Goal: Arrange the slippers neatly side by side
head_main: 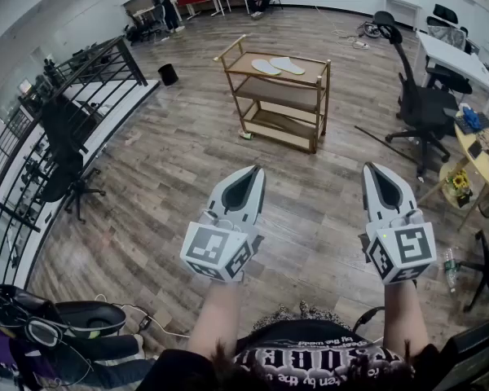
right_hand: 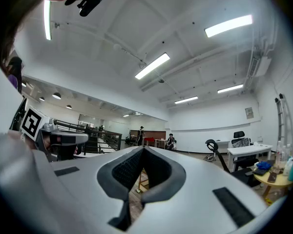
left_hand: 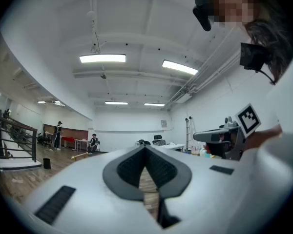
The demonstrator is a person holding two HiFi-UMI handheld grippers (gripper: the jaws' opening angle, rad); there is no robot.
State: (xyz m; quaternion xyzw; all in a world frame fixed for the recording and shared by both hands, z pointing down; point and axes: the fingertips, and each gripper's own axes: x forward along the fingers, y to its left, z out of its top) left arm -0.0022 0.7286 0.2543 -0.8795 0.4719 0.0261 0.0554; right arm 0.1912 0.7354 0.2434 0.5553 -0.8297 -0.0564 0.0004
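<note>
At lower centre-left, the left gripper (head_main: pixel 256 170) is held closed and empty, judged carried in readiness. At upper centre, the slippers (head_main: pixel 277 66) are seen close together on a cart (head_main: pixel 270 77), well apart from both grippers. The right gripper (head_main: pixel 373 168) is likewise closed and empty. A wood floor (head_main: pixel 171 186) and an open office are noted.

You wear a black top (head_main: pixel 310 357) with white block lettering across it and a speckled band along its far edge. Beyond the top, the left gripper (head_main: pixel 256 170) and right gripper (head_main: pixel 372 168) are smooth, pale grey, wedge-shaped shells. Dark grey, finely ribbed pads (left_hand: pixel 132 167) line their jaws, and flat black strips (left_hand: pixel 55 204) are set into the shells. At the end nearest the top, each carries a white cube with black square markers: left cube (head_main: pixel 218 252), right cube (head_main: pixel 403 252). A small green light (head_main: pixel 384 236) glows on the right shell, on the side of its cube away from the top.
</note>
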